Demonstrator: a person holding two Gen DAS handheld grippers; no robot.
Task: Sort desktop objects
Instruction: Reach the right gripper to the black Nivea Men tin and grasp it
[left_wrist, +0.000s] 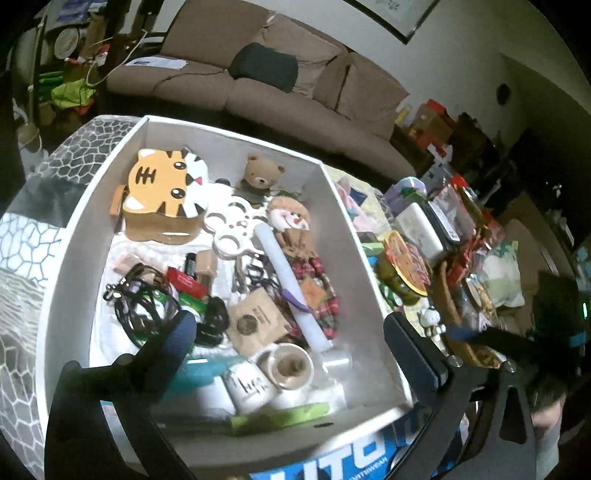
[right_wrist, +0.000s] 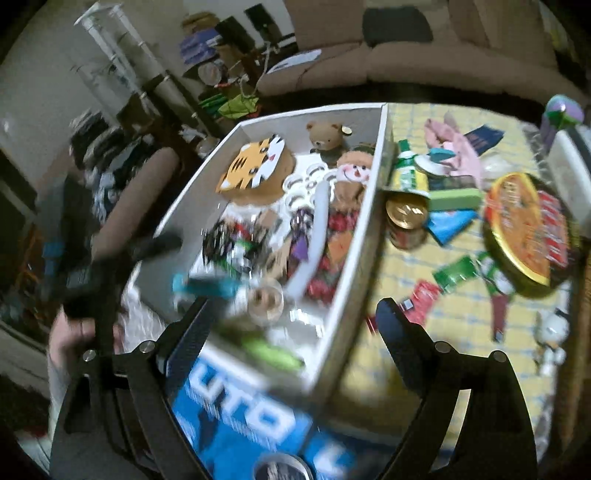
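Grippers hang empty over the white box (left_wrist: 354, 221): left gripper (left_wrist: 291, 328) and right gripper (right_wrist: 291, 314) both spread wide. Unsorted packets (right_wrist: 454, 271) lie right of the right fingers; a hasty reach risks clipping the box wall.

Black gripper (left_wrist: 290, 328) frames with silver screws, dark blue finger pads (right_wrist: 393, 325), teal-banded handles.

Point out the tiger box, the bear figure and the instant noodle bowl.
tiger box (left_wrist: 162, 186): left wrist view, on its orange lid face.
bear figure (left_wrist: 261, 173): left wrist view, on its head.
instant noodle bowl (right_wrist: 517, 229): right wrist view, on its printed foil lid.
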